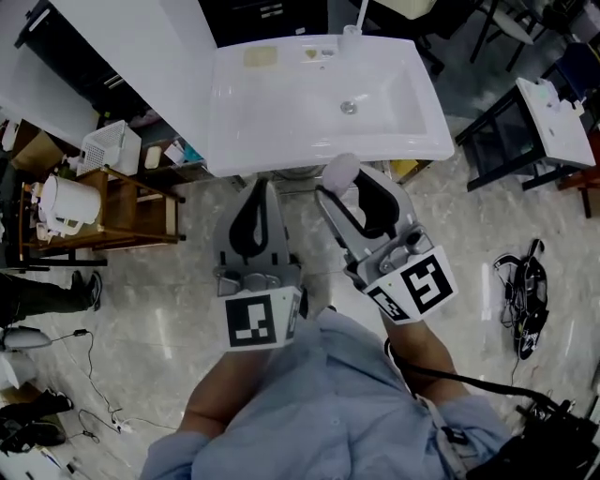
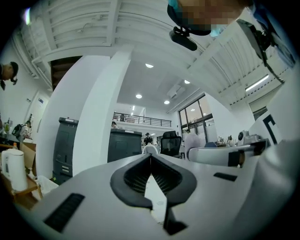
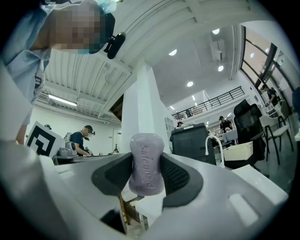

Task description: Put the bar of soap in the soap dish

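Observation:
A pale lilac bar of soap [image 3: 146, 164] stands upright between the pads of my right gripper [image 3: 146, 180], which is shut on it. In the head view the soap [image 1: 340, 172] is held just in front of the near edge of the white sink [image 1: 281, 141], at the right gripper [image 1: 342, 187]. My left gripper [image 1: 265, 192] hovers beside it on the left; its jaws meet with nothing between them [image 2: 150, 158]. A pale yellowish soap dish [image 1: 261, 56] lies on the sink's back ledge, left of the faucet [image 1: 359, 21].
The basin has a drain [image 1: 348, 107] in its middle. To the left stand a wooden cart with a white kettle [image 1: 66, 206] and a white basket [image 1: 108, 148]. A black stand [image 1: 511, 131] and floor cables [image 1: 525, 291] are on the right.

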